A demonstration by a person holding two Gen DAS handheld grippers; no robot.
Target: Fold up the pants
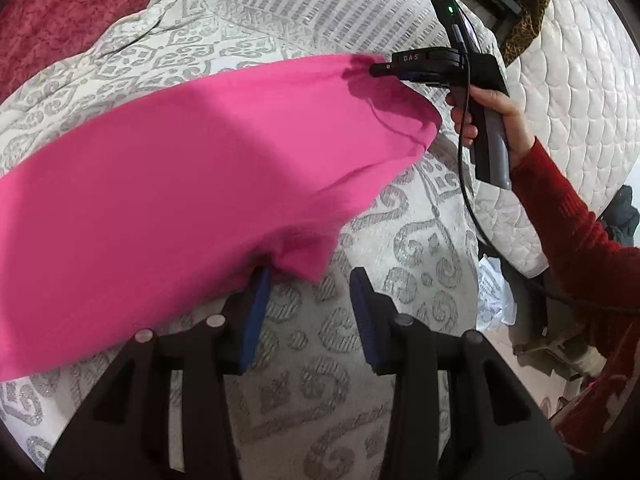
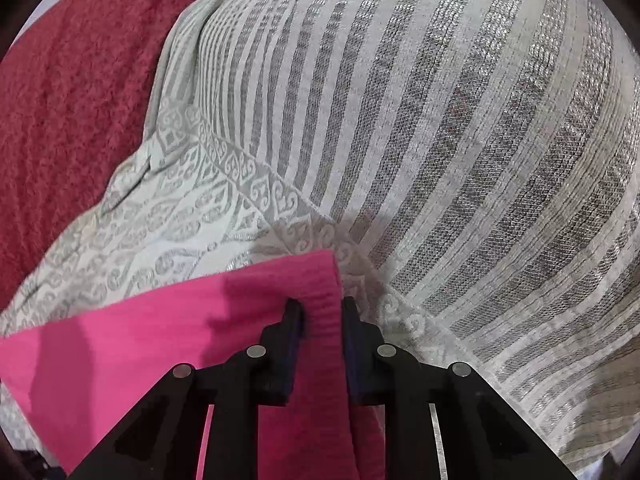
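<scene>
The pink pants (image 1: pixel 192 168) lie spread over a grey-and-white patterned bedspread (image 1: pixel 304 364). My left gripper (image 1: pixel 308 284) is open; its left finger (image 1: pixel 256 300) touches the pants' near edge and nothing lies between the pads. In the left wrist view my right gripper (image 1: pixel 378 69) sits at the pants' far corner. In the right wrist view the right gripper (image 2: pixel 322 306) has the ribbed band of the pants (image 2: pixel 316 280) between its fingers, which stand a little apart.
A dark red blanket (image 2: pixel 68 112) lies at the left of the bed. The bare quilted mattress (image 1: pixel 568 92) and a leopard-print cloth (image 1: pixel 520 4) are at the right. The bedspread has a striped part (image 2: pixel 440 140) beyond the pants. A cable (image 1: pixel 464 152) hangs from the right gripper.
</scene>
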